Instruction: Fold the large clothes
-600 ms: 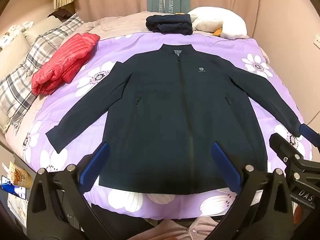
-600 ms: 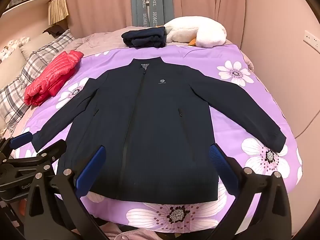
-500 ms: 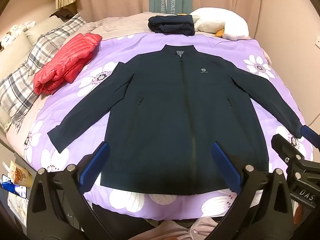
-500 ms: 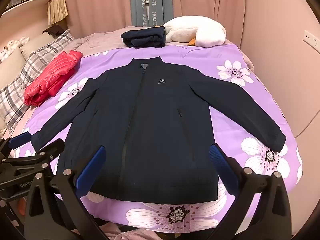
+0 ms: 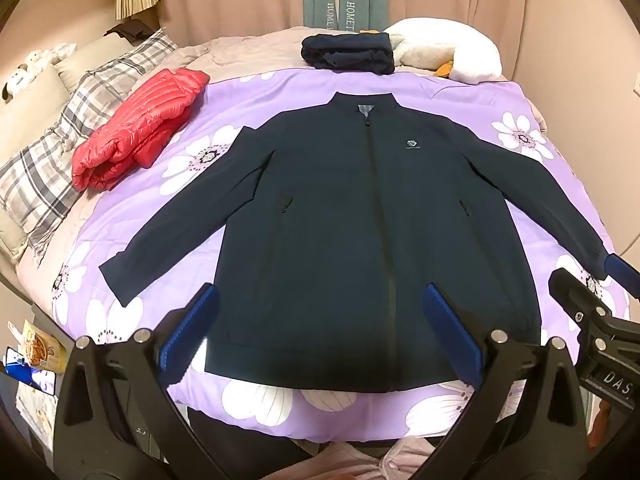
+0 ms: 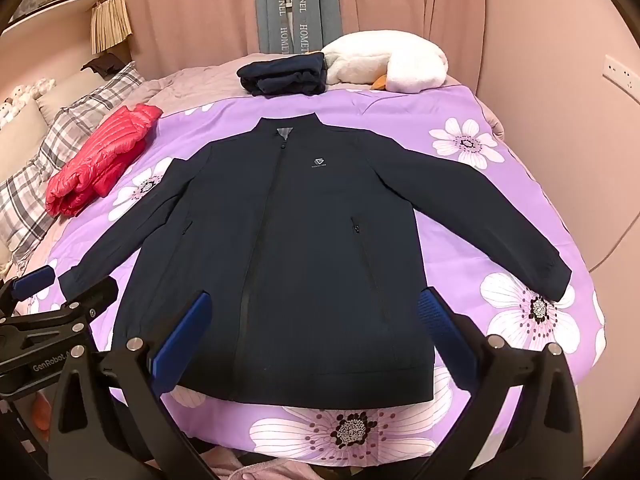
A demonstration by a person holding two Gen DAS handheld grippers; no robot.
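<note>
Hovering above near edge of bed: left gripper and right gripper, both spread wide, empty. Navy jacket flat mid-quilt, hem at near edge. Risks: slippery shell sliding off pads; pinching quilt along with sleeve.

Dim, warm indoor light, soft shadows, sharp focus, strong fisheye bending and dark corners.

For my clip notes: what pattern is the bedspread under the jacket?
Purple with large white flowers; the bedspread shows best in the right wrist view.
</note>
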